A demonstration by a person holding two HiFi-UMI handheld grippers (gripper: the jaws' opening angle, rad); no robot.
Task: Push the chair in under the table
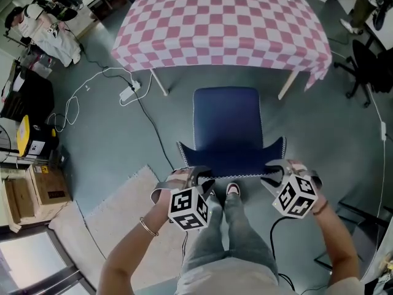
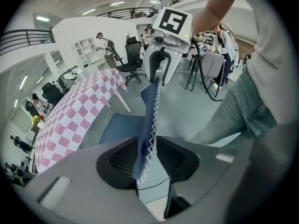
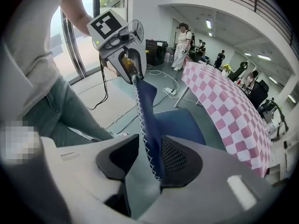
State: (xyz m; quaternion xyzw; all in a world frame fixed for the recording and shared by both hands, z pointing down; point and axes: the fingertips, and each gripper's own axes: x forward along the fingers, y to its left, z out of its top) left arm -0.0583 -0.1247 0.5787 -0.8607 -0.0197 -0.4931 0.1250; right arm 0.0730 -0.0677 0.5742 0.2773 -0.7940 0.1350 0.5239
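Observation:
A blue chair (image 1: 227, 118) with white stitching stands in front of the table (image 1: 224, 23), which has a pink-and-white checked cloth; the seat lies outside the table's edge. My left gripper (image 1: 195, 178) is at the left top corner of the chair back (image 1: 230, 160) and my right gripper (image 1: 275, 174) at the right corner. In the left gripper view the left gripper (image 2: 152, 161) straddles the chair back's edge (image 2: 150, 113), jaws apart, with a gap beside the fabric. In the right gripper view the right gripper (image 3: 148, 164) straddles the chair back (image 3: 145, 108) the same way, open.
The person's legs and one shoe (image 1: 233, 190) are right behind the chair. A beige rug (image 1: 120, 217) lies at the left, and a power strip (image 1: 129, 93) with cables sits near the table's left leg. A black office chair (image 1: 365, 66) stands at the right.

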